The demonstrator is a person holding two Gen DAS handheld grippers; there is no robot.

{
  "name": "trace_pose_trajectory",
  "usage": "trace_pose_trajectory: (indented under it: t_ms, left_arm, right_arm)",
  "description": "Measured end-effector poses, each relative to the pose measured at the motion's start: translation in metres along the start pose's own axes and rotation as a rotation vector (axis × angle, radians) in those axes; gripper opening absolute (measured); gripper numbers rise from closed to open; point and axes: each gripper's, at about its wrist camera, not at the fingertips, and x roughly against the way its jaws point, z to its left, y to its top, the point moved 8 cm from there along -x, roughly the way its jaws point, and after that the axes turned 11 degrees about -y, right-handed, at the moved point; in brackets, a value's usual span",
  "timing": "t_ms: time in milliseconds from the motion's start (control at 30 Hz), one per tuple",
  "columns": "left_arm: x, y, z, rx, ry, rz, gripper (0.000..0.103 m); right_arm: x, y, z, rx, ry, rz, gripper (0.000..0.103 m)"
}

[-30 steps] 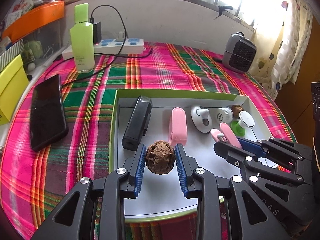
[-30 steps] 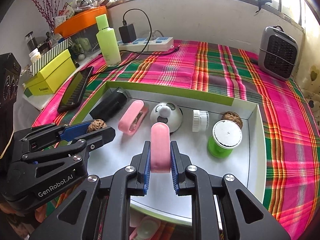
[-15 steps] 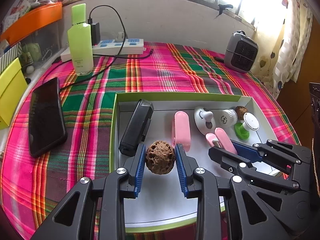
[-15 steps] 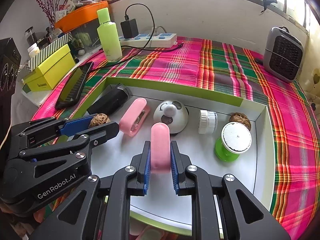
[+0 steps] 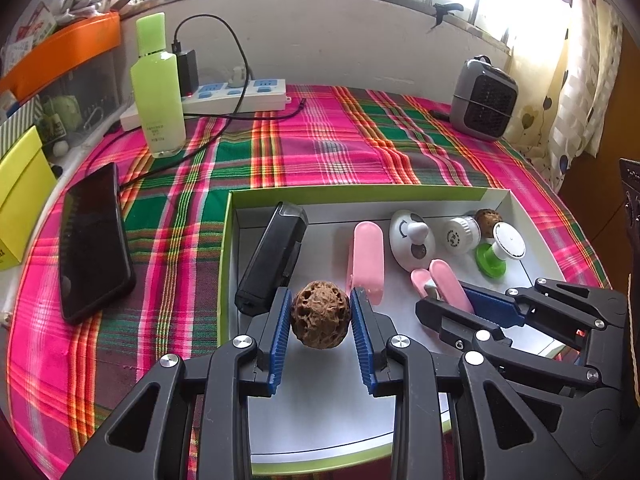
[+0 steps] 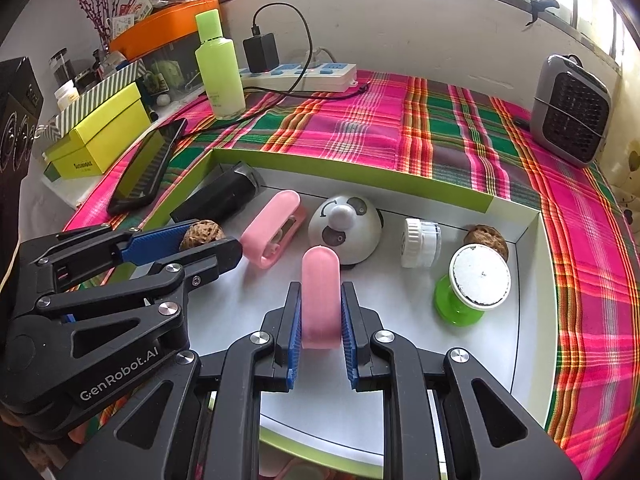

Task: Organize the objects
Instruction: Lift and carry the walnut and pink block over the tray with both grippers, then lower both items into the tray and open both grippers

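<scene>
My left gripper (image 5: pixel 320 295) is shut on a brown wrinkled walnut (image 5: pixel 318 316), held just above the floor of the green-rimmed white tray (image 5: pixel 360 192) near its left front. My right gripper (image 6: pixel 321 286) is shut on a pink oblong clip (image 6: pixel 320 300), upright between the blue pads over the tray's middle front. The left wrist view shows the right gripper (image 5: pixel 444 296) to the right with that pink clip (image 5: pixel 450 284). The right wrist view shows the left gripper (image 6: pixel 212 236) with the walnut (image 6: pixel 202 234).
In the tray lie a black device (image 5: pixel 272 258), a pink stapler (image 5: pixel 367 256), a panda dome (image 5: pixel 412 236), a white jar (image 5: pixel 462 234), a second walnut (image 5: pixel 488 218) and a green-footed white disc (image 5: pixel 500 248). On the plaid cloth are a phone (image 5: pixel 94 240), a green bottle (image 5: pixel 158 92), a power strip (image 5: pixel 236 96) and a heater (image 5: pixel 484 104).
The right gripper with the pink clip has drifted slightly over the tray. The left gripper and its walnut have stayed put. Both grips are unchanged.
</scene>
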Motion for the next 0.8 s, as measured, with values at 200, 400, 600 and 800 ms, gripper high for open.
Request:
trace_pose_trajectory:
  t_ms: [200,400,600,800]
  left_arm:
    - [-0.0002,-0.0002,-0.0005,0.000,0.001,0.002,0.028]
    - [-0.0003,-0.0007,-0.0007,-0.001,0.004,0.002,0.028]
    - [-0.0003,-0.0008,-0.0009,-0.003,0.007,0.003,0.028]
    - [-0.0001,-0.0014,0.0004,-0.008,0.012,0.005,0.029]
  right_arm:
    - [0.0002,0.0007,-0.0002,-0.003,0.002,-0.003,0.019]
    - [-0.0004,0.0015,-0.0005,-0.003,-0.003,-0.005,0.019]
    - [-0.0005,0.0015,-0.0004,0.002,-0.007,-0.007,0.019]
    - [-0.0004,0.0004,-0.0002,0.006,-0.011,-0.008,0.019]
